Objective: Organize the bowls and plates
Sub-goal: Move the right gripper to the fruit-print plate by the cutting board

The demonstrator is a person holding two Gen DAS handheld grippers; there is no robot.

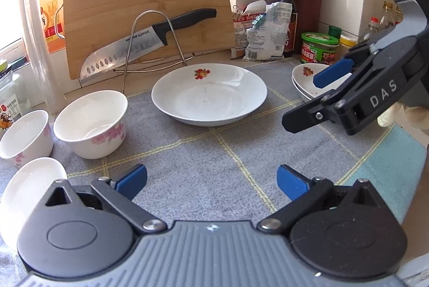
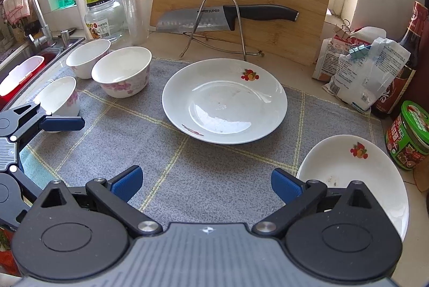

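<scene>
With both grippers, left (image 1: 211,181) and right (image 2: 206,183), wide open and empty, you should pinch the big plate (image 2: 224,100) by its near rim, mid-mat (image 2: 171,174).

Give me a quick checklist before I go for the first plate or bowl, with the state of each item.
1. Left hand-held gripper open and empty: ok.
2. Right hand-held gripper open and empty: ok.
3. Large plate flat on the grey mat, nothing on it: ok.
4. Plate at right clear to grasp: ok in the right wrist view; whether a second plate lies under it, cannot tell.
5. Three bowls upright, not yet stacked: ok.
6. Knife in the rack behind, off the mat: ok.
</scene>
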